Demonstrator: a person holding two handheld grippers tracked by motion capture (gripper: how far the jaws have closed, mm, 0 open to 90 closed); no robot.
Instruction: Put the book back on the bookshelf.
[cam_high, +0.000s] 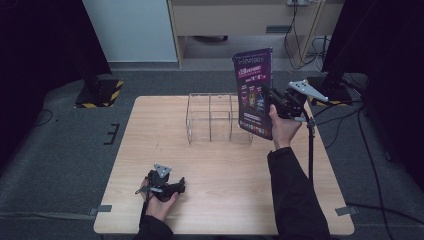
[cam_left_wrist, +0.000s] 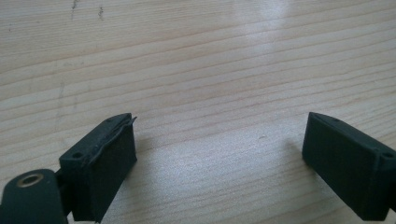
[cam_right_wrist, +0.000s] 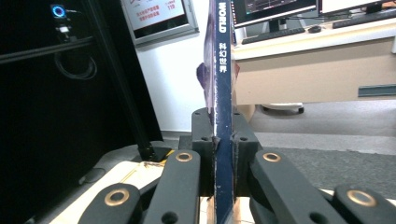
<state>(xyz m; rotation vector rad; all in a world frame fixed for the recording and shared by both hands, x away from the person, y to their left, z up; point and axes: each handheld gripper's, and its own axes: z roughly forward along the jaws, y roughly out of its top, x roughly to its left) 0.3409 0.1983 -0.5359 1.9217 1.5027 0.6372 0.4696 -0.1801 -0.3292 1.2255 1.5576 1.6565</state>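
Note:
My right gripper is shut on a thin purple magazine, held upright above the table's right side, just right of a clear acrylic rack. In the right gripper view the magazine's dark blue spine stands vertical, pinched between the two jaws of my right gripper. My left gripper rests low near the table's front left, in a hand. In the left gripper view its jaws stand wide apart over bare wood, and my left gripper holds nothing.
The rack has several upright compartments and stands at the back middle of the wooden table. A black stand with yellow-striped base is on the floor at back left. Cables trail at the right. A desk lies beyond.

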